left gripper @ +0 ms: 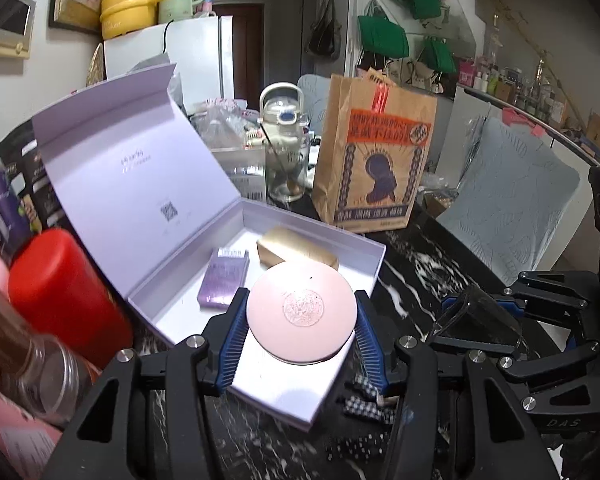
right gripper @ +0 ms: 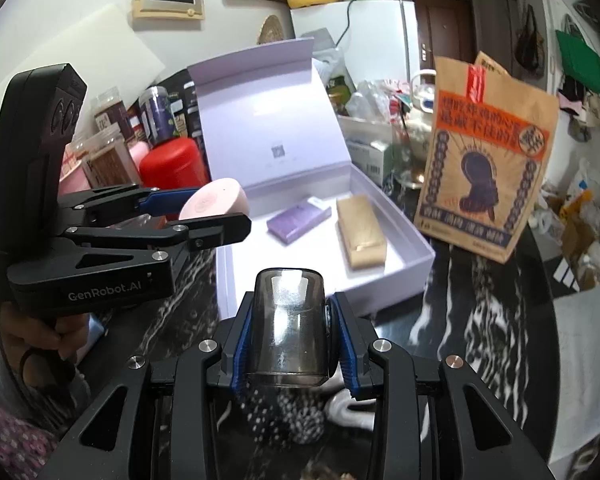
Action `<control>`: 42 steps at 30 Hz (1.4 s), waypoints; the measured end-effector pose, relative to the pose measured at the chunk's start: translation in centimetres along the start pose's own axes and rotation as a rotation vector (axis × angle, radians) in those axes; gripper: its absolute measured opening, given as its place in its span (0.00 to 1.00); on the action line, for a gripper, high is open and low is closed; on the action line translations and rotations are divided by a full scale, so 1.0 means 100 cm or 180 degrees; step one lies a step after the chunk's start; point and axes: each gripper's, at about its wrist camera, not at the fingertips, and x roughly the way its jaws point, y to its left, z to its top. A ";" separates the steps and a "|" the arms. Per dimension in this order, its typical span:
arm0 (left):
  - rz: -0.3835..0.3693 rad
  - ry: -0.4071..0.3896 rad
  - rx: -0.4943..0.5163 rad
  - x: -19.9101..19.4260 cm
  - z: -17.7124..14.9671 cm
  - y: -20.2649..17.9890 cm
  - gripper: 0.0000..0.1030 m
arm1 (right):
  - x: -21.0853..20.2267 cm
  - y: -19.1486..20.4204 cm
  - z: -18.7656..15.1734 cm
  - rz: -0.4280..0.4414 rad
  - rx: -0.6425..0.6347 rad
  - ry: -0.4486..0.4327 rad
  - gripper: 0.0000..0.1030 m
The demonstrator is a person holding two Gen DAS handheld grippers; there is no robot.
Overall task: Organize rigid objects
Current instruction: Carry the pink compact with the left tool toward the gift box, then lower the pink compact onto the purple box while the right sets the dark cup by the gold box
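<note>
My left gripper [left gripper: 300,316] is shut on a round pink compact [left gripper: 301,312] and holds it above the near end of an open white box [left gripper: 364,240]. The box holds a purple pack [left gripper: 223,280] and a gold case [left gripper: 300,250]. My right gripper [right gripper: 288,328] is shut on a smoky clear cup [right gripper: 288,320], above the black marble table, just short of the box [right gripper: 416,248]. The right wrist view also shows the compact [right gripper: 216,202], the purple pack [right gripper: 296,220], the gold case [right gripper: 362,234] and the left gripper [right gripper: 204,216].
A brown paper bag [left gripper: 376,160] stands behind the box on the right. A red canister [left gripper: 60,292] and jars crowd the left. A glass jug [left gripper: 284,140] stands behind the box. Black-and-white checked cloth [left gripper: 364,404] lies on the marble table [left gripper: 420,280] near me.
</note>
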 end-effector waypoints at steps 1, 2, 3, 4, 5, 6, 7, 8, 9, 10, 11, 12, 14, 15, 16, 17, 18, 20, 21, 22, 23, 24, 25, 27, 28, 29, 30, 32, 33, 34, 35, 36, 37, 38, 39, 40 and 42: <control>0.0001 -0.0029 0.0003 0.000 0.004 0.001 0.49 | 0.000 0.000 0.003 -0.0002 -0.0017 -0.0013 0.35; 0.0006 -0.0051 0.0012 0.001 0.007 0.002 0.49 | 0.000 -0.001 0.008 -0.0007 -0.0050 -0.0033 0.35; 0.0015 -0.0078 0.0024 0.001 0.011 0.003 0.49 | 0.000 -0.001 0.012 -0.0012 -0.0068 -0.0047 0.35; 0.0031 -0.0112 0.0042 0.001 0.016 0.005 0.49 | 0.000 -0.001 0.016 -0.0019 -0.0090 -0.0066 0.35; 0.0037 -0.0140 0.0052 0.002 0.019 0.006 0.49 | 0.000 -0.001 0.021 -0.0025 -0.0112 -0.0086 0.35; 0.0040 -0.0170 0.0056 0.002 0.024 0.007 0.49 | 0.000 -0.002 0.025 -0.0031 -0.0128 -0.0104 0.35; 0.0051 -0.0194 0.0060 0.003 0.029 0.009 0.49 | 0.001 -0.002 0.030 -0.0040 -0.0145 -0.0120 0.35; 0.0074 -0.0207 0.0063 0.004 0.033 0.009 0.49 | 0.002 -0.002 0.035 -0.0055 -0.0167 -0.0127 0.35; 0.0103 -0.0227 0.0058 0.005 0.038 0.010 0.49 | 0.003 -0.002 0.041 -0.0077 -0.0189 -0.0135 0.35; 0.0124 -0.0251 0.0058 0.006 0.042 0.011 0.49 | 0.004 -0.003 0.045 -0.0091 -0.0205 -0.0143 0.35; 0.0132 -0.0265 0.0057 0.008 0.045 0.012 0.49 | 0.005 -0.003 0.049 -0.0100 -0.0216 -0.0142 0.35; 0.0138 -0.0275 0.0053 0.010 0.048 0.013 0.49 | 0.007 -0.004 0.053 -0.0114 -0.0226 -0.0143 0.35; 0.0168 -0.0297 0.0036 0.014 0.053 0.017 0.49 | 0.010 -0.005 0.062 -0.0148 -0.0243 -0.0156 0.35; 0.0184 -0.0304 0.0023 0.016 0.056 0.019 0.49 | 0.012 -0.006 0.066 -0.0185 -0.0249 -0.0152 0.35; 0.0200 -0.0309 0.0005 0.018 0.058 0.022 0.49 | 0.014 -0.006 0.070 -0.0229 -0.0251 -0.0157 0.35; 0.0209 -0.0309 -0.0012 0.021 0.060 0.025 0.49 | 0.017 -0.008 0.074 -0.0276 -0.0250 -0.0163 0.35; 0.0219 -0.0312 -0.0029 0.023 0.062 0.027 0.49 | 0.020 -0.010 0.078 -0.0305 -0.0236 -0.0167 0.35; 0.0231 -0.0311 -0.0055 0.028 0.065 0.033 0.49 | 0.025 -0.014 0.085 -0.0329 -0.0187 -0.0188 0.35; 0.0229 -0.0310 -0.0060 0.031 0.067 0.036 0.49 | 0.027 -0.016 0.089 -0.0332 -0.0167 -0.0205 0.35; 0.0235 -0.0305 -0.0070 0.034 0.069 0.040 0.49 | 0.029 -0.018 0.092 -0.0348 -0.0137 -0.0229 0.35; 0.0250 -0.0303 -0.0068 0.036 0.071 0.042 0.49 | 0.031 -0.021 0.096 -0.0370 -0.0112 -0.0254 0.35; 0.0272 -0.0306 -0.0067 0.039 0.072 0.044 0.49 | 0.032 -0.023 0.100 -0.0375 -0.0094 -0.0266 0.35; 0.0295 -0.0304 -0.0067 0.042 0.074 0.047 0.49 | 0.034 -0.025 0.104 -0.0370 -0.0073 -0.0281 0.35; 0.0321 -0.0294 -0.0079 0.047 0.077 0.052 0.49 | 0.040 -0.028 0.111 -0.0360 -0.0062 -0.0279 0.35; 0.0343 -0.0284 -0.0089 0.050 0.077 0.055 0.49 | 0.043 -0.028 0.113 -0.0370 -0.0064 -0.0279 0.35; 0.0377 -0.0268 -0.0094 0.053 0.077 0.058 0.49 | 0.046 -0.029 0.115 -0.0378 -0.0055 -0.0281 0.35; 0.0410 -0.0250 -0.0100 0.057 0.076 0.060 0.49 | 0.050 -0.030 0.116 -0.0371 -0.0041 -0.0275 0.35; 0.0444 -0.0192 -0.0135 0.064 0.075 0.066 0.49 | 0.058 -0.032 0.117 -0.0313 0.0015 -0.0259 0.35; 0.0453 -0.0163 -0.0153 0.068 0.074 0.068 0.49 | 0.060 -0.033 0.116 -0.0302 0.0033 -0.0250 0.35; 0.0460 -0.0128 -0.0169 0.073 0.073 0.070 0.49 | 0.065 -0.034 0.116 -0.0295 0.0056 -0.0226 0.35; 0.0463 -0.0099 -0.0174 0.076 0.073 0.071 0.49 | 0.069 -0.036 0.116 -0.0304 0.0086 -0.0205 0.35; 0.0468 -0.0054 -0.0169 0.082 0.072 0.071 0.49 | 0.073 -0.037 0.115 -0.0304 0.0103 -0.0180 0.35; 0.0472 -0.0017 -0.0155 0.086 0.071 0.072 0.49 | 0.077 -0.039 0.114 -0.0293 0.0113 -0.0155 0.35; 0.0482 0.0023 -0.0135 0.091 0.069 0.072 0.49 | 0.080 -0.040 0.114 -0.0289 0.0119 -0.0140 0.35; 0.0500 0.0066 -0.0113 0.096 0.068 0.071 0.49 | 0.084 -0.041 0.112 -0.0287 0.0131 -0.0116 0.35; 0.0528 0.0116 -0.0092 0.102 0.066 0.071 0.49 | 0.088 -0.042 0.111 -0.0276 0.0147 -0.0087 0.35; 0.0533 0.0196 -0.0083 0.112 0.063 0.071 0.49 | 0.095 -0.047 0.107 -0.0223 0.0206 -0.0031 0.35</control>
